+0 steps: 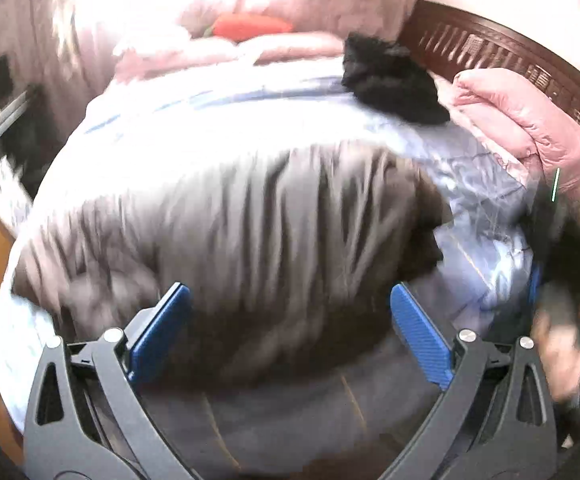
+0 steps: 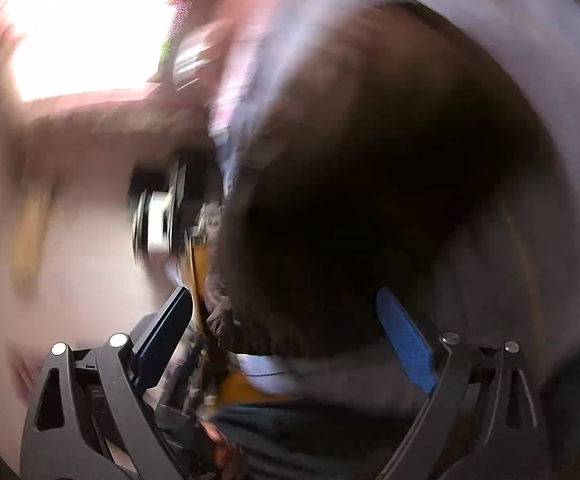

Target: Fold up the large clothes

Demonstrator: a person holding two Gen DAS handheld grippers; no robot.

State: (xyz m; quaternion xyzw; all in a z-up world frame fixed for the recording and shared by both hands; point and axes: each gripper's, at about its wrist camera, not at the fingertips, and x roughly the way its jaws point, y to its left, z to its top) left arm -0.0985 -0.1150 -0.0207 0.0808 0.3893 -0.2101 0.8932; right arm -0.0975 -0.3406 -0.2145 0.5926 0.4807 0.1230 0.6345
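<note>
The large garment (image 1: 250, 216) lies spread across the near part of the bed (image 1: 218, 120). Behind it and to its right, a small heap of clothing (image 1: 389, 80) sits on the bed, with a folded quilt (image 1: 529, 120) just right of that heap, against the headboard (image 1: 489, 48). Pillows (image 1: 250, 40) lie well behind the garment.

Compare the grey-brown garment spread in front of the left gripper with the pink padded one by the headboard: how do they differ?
The grey-brown garment is dark, spread wide and creased across the bed's middle; the pink padded garment is pale, puffy and bundled compactly against the headboard. The grey-brown one lies just beyond the open left gripper; the pink one sits far off. Both rest on the light blue bedspread.
</note>
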